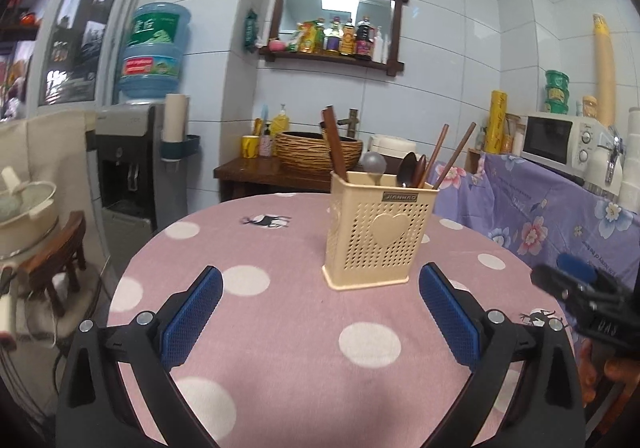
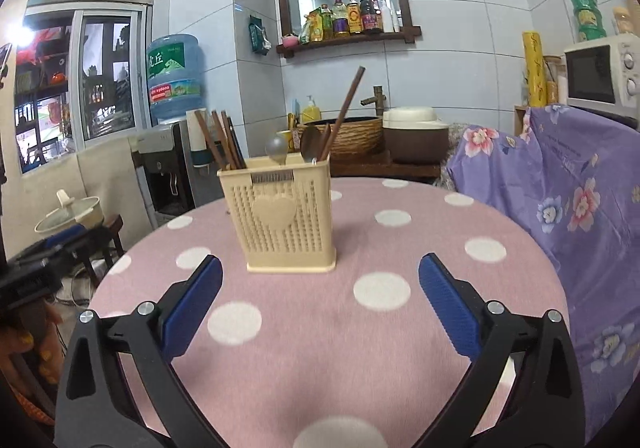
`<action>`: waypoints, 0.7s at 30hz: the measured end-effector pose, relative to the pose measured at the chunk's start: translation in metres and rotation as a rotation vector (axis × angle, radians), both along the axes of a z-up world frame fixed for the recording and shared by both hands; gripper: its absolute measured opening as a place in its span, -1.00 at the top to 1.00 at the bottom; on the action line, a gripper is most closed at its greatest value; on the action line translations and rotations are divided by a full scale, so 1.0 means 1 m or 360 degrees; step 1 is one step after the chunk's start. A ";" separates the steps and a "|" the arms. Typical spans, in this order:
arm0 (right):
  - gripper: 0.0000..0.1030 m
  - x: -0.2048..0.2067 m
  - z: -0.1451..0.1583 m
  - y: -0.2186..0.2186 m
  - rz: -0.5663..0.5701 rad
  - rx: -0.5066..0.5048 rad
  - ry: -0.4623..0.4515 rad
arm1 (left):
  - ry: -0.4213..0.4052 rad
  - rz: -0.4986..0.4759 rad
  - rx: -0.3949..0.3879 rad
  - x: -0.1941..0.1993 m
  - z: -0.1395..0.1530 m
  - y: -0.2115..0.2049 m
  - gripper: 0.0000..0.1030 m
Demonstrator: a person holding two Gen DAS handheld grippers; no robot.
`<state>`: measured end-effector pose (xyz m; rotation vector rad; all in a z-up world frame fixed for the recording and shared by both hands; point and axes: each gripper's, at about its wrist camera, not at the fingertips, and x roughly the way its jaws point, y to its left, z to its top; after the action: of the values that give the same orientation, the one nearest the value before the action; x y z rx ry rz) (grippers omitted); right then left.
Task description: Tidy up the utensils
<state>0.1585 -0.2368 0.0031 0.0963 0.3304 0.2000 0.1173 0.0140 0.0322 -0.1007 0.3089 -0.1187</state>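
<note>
A cream perforated utensil holder [image 1: 376, 232] [image 2: 286, 217] with a heart on its front stands upright on the round pink polka-dot table [image 1: 304, 360] [image 2: 392, 348]. Brown wooden chopsticks [image 1: 335, 145] [image 2: 218, 145], a grey ladle [image 1: 374, 164] [image 2: 277, 148] and dark spoons [image 1: 409, 169] [image 2: 311, 143] stick up out of it. My left gripper [image 1: 320, 280] hovers over the near part of the table, open and empty, short of the holder. My right gripper [image 2: 320, 268] is likewise open and empty, just in front of the holder. Each gripper shows at the other view's edge: the right one [image 1: 580, 288], the left one [image 2: 44, 252].
A purple floral cloth [image 1: 560, 207] [image 2: 560, 187] covers furniture right of the table, with a microwave [image 1: 560, 139] [image 2: 600, 71] on it. A water dispenser [image 1: 136, 151] [image 2: 168, 167] and a pot on a stool [image 1: 28, 211] [image 2: 72, 213] stand to the left. A woven basin [image 1: 316, 151] sits behind.
</note>
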 end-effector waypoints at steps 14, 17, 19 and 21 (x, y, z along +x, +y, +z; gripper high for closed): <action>-0.89 -0.108 -0.022 0.026 0.0045 -0.0018 -0.0098 | -0.0082 0.0084 -0.0028 -0.086 -0.019 0.010 -0.90; -0.89 -0.124 -0.019 0.030 0.0059 -0.0017 -0.0145 | -0.0104 0.0084 -0.0017 -0.097 -0.020 0.007 -0.90; -0.89 -0.133 -0.019 0.031 0.0060 -0.0025 -0.0179 | -0.0120 0.0100 0.0015 -0.104 -0.022 0.005 -0.90; -0.89 -0.136 -0.017 0.032 0.0058 -0.0049 -0.0203 | -0.0127 0.0121 0.0046 -0.107 -0.024 0.005 -0.90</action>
<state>0.0221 -0.2044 -0.0143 0.0468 0.2083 0.2361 0.0102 0.0188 0.0085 -0.0786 0.2270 -0.0426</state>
